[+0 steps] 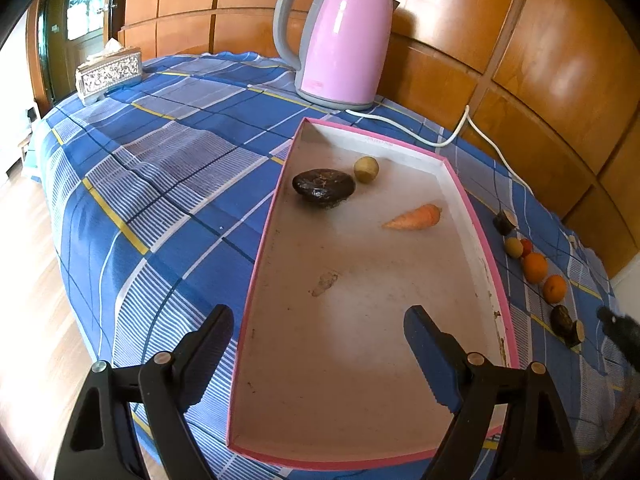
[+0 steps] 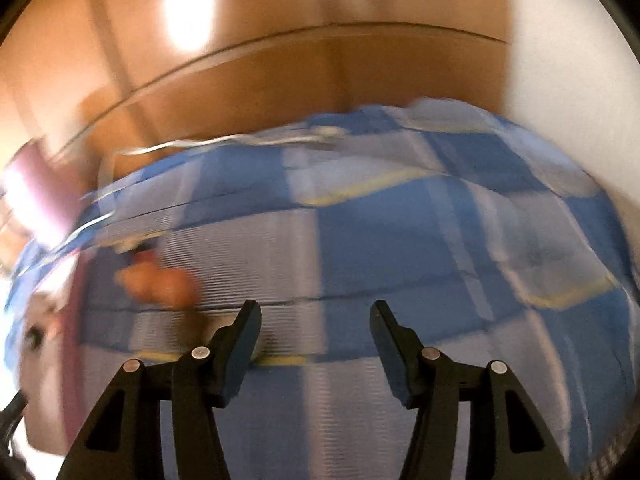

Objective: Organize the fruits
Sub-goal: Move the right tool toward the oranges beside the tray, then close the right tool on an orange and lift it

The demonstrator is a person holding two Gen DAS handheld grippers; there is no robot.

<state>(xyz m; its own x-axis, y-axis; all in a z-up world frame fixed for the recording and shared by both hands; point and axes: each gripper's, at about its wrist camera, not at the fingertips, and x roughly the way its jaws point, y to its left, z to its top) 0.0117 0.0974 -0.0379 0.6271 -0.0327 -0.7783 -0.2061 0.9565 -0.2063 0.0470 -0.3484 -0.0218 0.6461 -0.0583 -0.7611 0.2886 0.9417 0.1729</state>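
Observation:
A shallow tray (image 1: 256,280) with a pink rim lies on the blue checked cloth. In it are a dark avocado (image 1: 323,186), a small yellow-green round fruit (image 1: 366,169) and a carrot (image 1: 414,217). To the right of the tray is a row of fruit: a dark cut piece (image 1: 504,222), a pale round fruit (image 1: 513,247), a small red one (image 1: 526,246), two oranges (image 1: 535,267) and another dark cut piece (image 1: 566,320). My left gripper (image 1: 320,312) is open and empty, with the tray's near left wall between its fingers. My right gripper (image 2: 315,306) is open over bare cloth; its view is blurred, with orange fruit (image 2: 156,280) to its left.
A pink kettle (image 1: 340,36) stands behind the tray, its white cord (image 1: 452,136) running right along the wooden wall. A patterned tissue box (image 1: 108,74) sits at the far left corner. The cloth drops off to wooden floor on the left.

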